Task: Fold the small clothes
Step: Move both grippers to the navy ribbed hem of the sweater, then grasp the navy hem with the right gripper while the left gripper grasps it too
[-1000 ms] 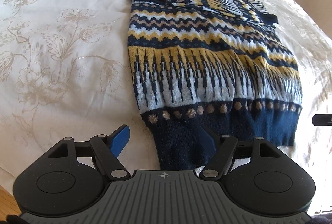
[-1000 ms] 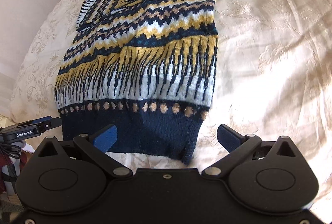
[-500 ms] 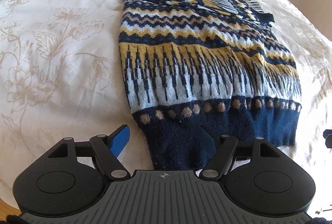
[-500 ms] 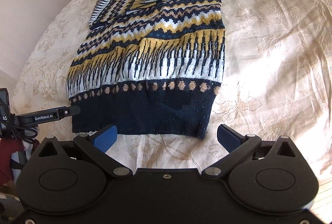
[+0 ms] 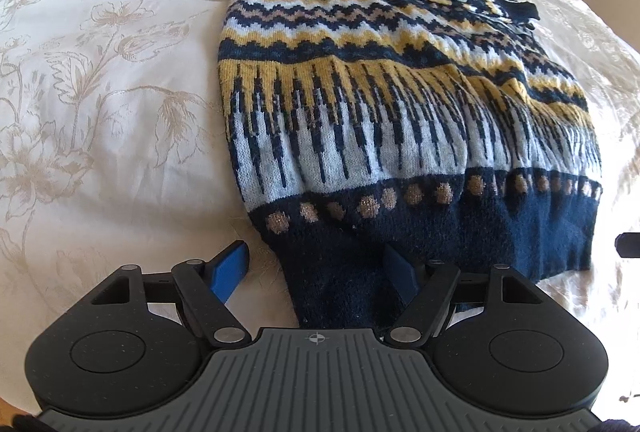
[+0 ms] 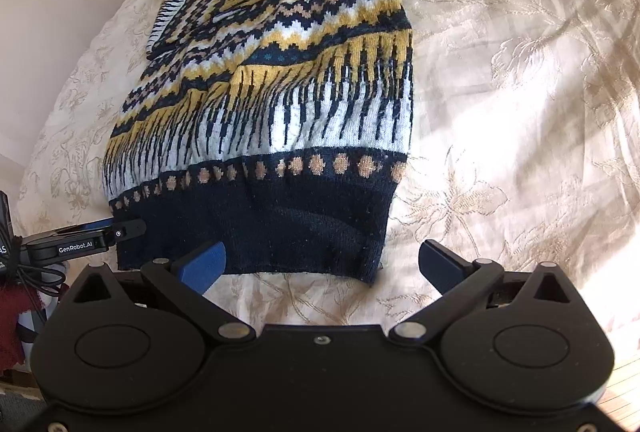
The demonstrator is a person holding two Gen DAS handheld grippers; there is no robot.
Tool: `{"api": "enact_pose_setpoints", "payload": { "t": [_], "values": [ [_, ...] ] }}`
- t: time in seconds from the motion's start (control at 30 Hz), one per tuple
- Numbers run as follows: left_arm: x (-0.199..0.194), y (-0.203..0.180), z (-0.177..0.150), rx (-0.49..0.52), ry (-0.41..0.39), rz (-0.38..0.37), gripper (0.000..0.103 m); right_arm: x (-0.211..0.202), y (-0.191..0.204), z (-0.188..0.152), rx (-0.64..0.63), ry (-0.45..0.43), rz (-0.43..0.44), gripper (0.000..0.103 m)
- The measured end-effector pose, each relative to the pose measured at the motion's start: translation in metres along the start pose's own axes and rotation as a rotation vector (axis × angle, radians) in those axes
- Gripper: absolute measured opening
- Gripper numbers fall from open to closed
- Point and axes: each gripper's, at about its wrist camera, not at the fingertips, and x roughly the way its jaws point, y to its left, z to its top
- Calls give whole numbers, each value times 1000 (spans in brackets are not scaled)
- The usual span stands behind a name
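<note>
My left wrist camera looks forward along my open jaws from low over the bed (image 5: 100, 79), close above the near left corner of the sweater (image 5: 400, 103) hem. My right wrist camera sits just behind the hem's right corner, facing the same way up the sweater (image 6: 280, 91). Both views share the whole garment; my left gripper (image 6: 120, 232) shows at the right view's left edge.
</note>
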Motion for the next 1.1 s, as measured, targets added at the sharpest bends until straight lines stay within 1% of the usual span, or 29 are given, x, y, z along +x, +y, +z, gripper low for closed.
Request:
{"api": "enact_pose_setpoints", "payload": {
  "t": [0.07, 0.17, 0.4, 0.5, 0.57, 0.63, 0.73, 0.8, 0.9, 0.97, 1.1],
  "values": [
    [2, 2, 0, -7, 2, -5, 80, 6, -4, 4, 14, 9, 7, 102],
    [6, 4, 2, -23, 9, -4, 81, 14, -9, 12, 36, 16, 31, 102],
    [17, 6, 10, -51, 37, -7, 84, 31, -11, 33, 35, 25, 96, 102],
    [19, 7, 11, -54, 44, -15, 86, 40, -12, 38, 30, 45, 93, 103],
    [21, 7, 12, -51, 47, -19, 88, 45, -11, 40, 25, 57, 86, 103],
    [22, 5, 12, -48, 47, -20, 95, 47, -11, 40, 19, 58, 84, 103],
    [25, 0, 12, -42, 47, -12, 102, 46, -12, 38, 23, 53, 95, 103],
    [28, -6, 12, -34, 48, 19, 102, 46, -13, 39, 20, 54, 102, 103],
    [30, -9, 12, -39, 50, 40, 102, 46, -12, 40, 4, 64, 96, 103],
    [29, -10, 12, -39, 56, 41, 102, 47, -11, 41, -1, 67, 92, 103],
    [28, -7, 13, -32, 74, 22, 102, 47, -11, 41, 9, 64, 91, 103]
  ]
}}
